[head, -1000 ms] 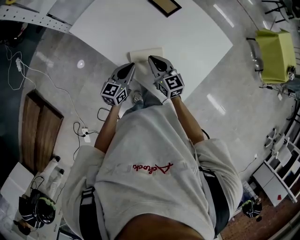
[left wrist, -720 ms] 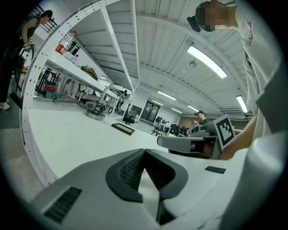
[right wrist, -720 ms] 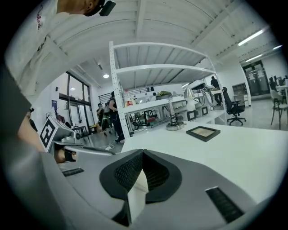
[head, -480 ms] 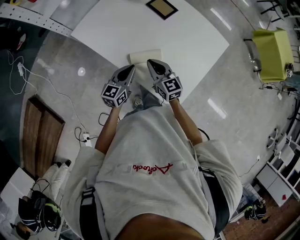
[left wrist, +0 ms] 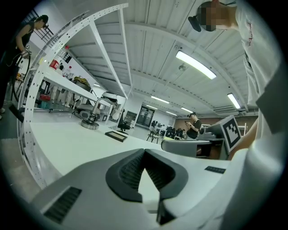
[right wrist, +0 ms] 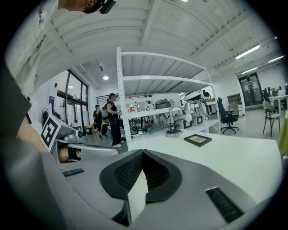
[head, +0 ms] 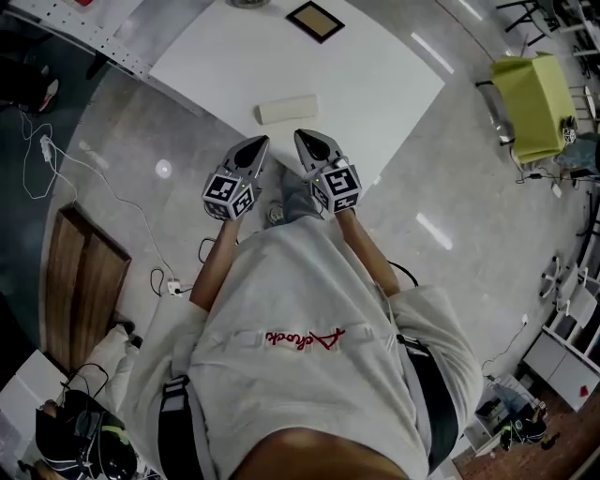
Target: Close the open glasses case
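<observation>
On the white counter (head: 375, 84), the cream glasses case (head: 288, 109) lies near the front edge, apparently already closed, well short of the dark picture frame (head: 314, 20). Both tools hang apart from it by that edge. The left tool (head: 255, 143) and the right tool (head: 306, 140) are each clenched on nothing, tips meeting. The closing looks done. The sound course is to hold both tools clear, avoid nudging the case, and check that the lid seam sits flush, pressing once from above only if a gap shows.
</observation>
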`<move>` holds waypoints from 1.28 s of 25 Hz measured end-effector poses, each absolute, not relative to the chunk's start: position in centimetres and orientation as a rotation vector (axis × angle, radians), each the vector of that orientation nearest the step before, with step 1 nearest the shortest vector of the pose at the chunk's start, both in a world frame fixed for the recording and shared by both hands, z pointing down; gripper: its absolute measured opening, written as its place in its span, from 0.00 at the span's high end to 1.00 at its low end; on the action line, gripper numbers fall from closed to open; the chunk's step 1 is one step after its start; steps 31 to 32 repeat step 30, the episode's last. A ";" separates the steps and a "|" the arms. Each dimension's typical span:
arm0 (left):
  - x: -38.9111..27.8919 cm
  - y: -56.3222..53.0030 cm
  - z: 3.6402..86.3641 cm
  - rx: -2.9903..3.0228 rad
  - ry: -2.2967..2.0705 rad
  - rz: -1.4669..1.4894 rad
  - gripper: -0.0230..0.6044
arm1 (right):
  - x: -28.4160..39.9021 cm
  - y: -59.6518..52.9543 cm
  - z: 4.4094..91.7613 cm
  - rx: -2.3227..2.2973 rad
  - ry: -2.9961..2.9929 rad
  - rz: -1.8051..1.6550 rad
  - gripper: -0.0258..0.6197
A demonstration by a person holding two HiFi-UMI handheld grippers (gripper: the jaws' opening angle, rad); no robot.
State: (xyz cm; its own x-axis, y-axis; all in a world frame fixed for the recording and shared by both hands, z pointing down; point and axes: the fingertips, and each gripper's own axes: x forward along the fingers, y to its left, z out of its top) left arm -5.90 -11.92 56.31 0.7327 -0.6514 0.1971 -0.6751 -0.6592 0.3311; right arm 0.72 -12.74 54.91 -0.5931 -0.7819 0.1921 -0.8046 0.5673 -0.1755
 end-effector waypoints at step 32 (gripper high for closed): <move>-4.9 -6.9 52.7 2.678 -1.027 0.022 0.93 | 0.8 -6.7 51.1 1.453 -2.713 0.223 0.94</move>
